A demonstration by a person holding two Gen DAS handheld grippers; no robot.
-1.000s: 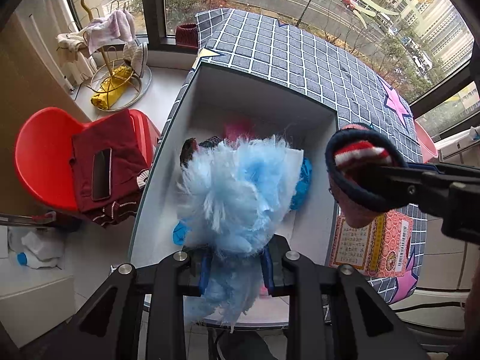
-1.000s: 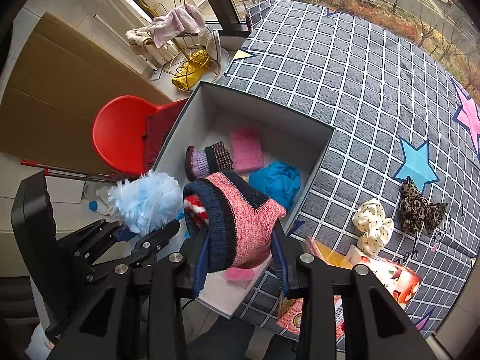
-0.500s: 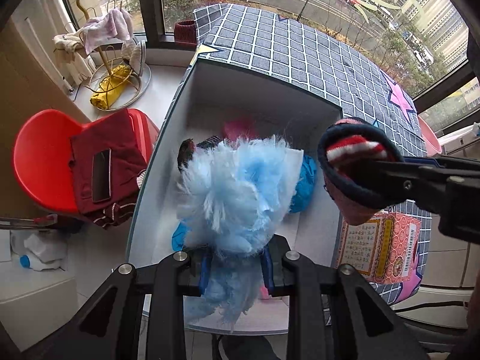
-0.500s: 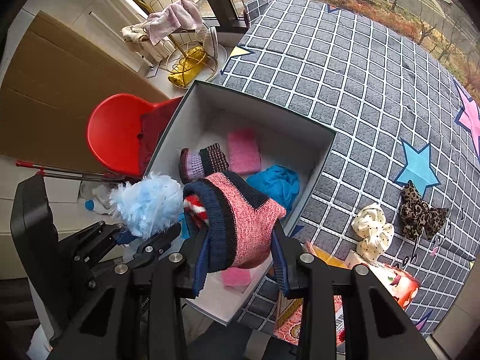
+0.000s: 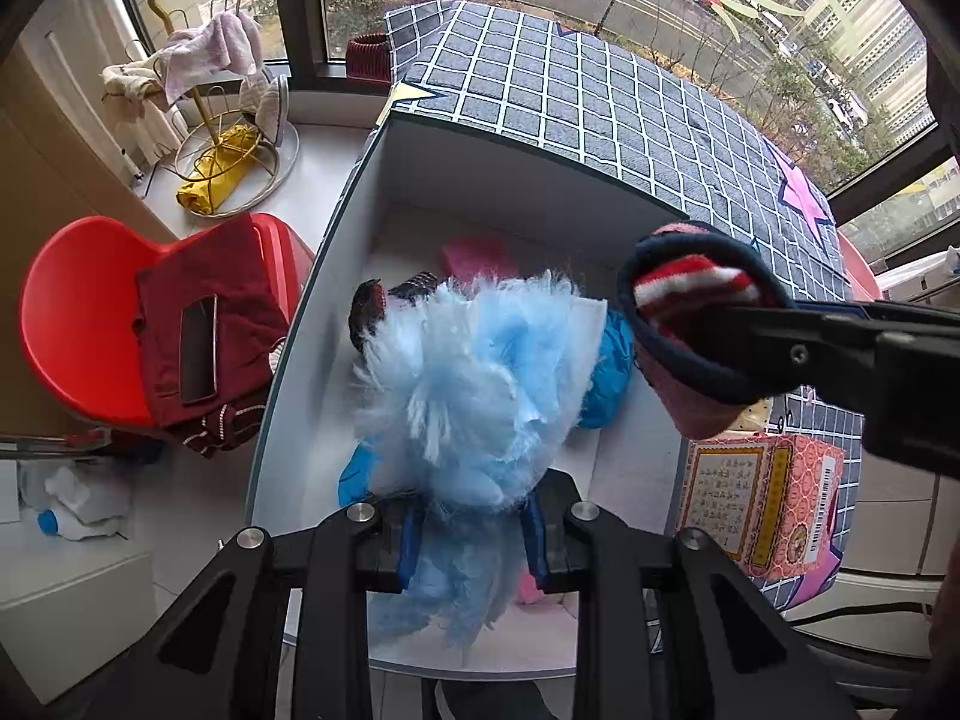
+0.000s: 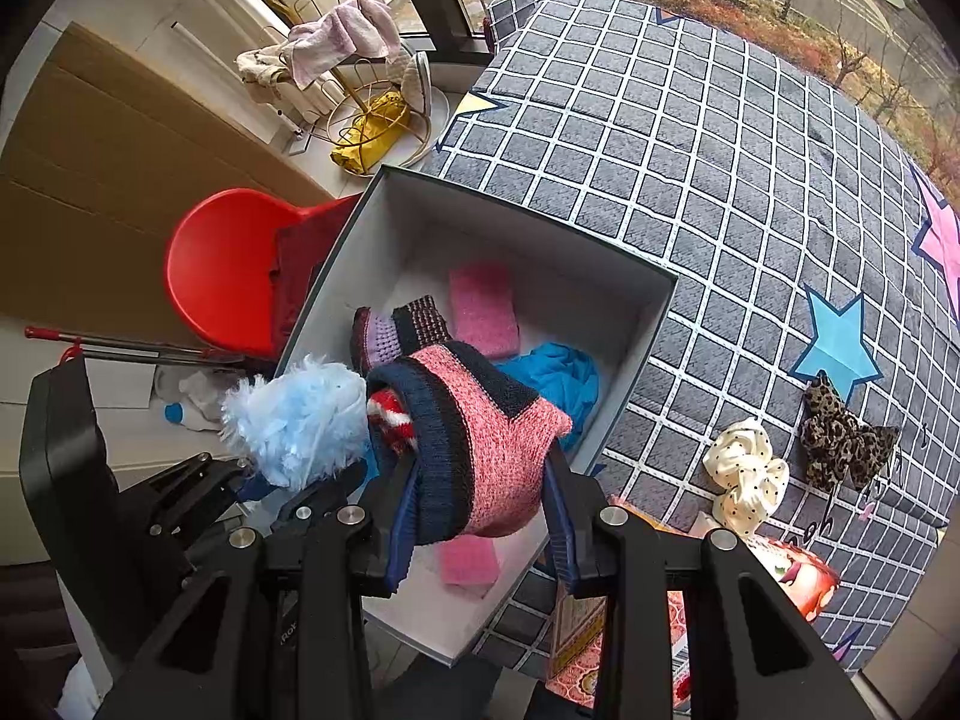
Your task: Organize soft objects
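Both tongs stay clamped, left tongs (image 5: 471, 531) on blue fluff (image 5: 474, 384); right tongs (image 6: 480, 525) on knit sock (image 6: 480, 444); nothing moved.

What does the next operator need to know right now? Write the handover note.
Left gripper: shut on the fluffy blue duster, held above the white box.
Right gripper: shut on the pink and navy knit sock, also over the box.
Already in the box: striped knit sock, pink sponge, blue cloth, a second pink sponge.
Left to do: drop both held items into the box, then collect the cream scrunchie and the leopard bow from the checked tablecloth.
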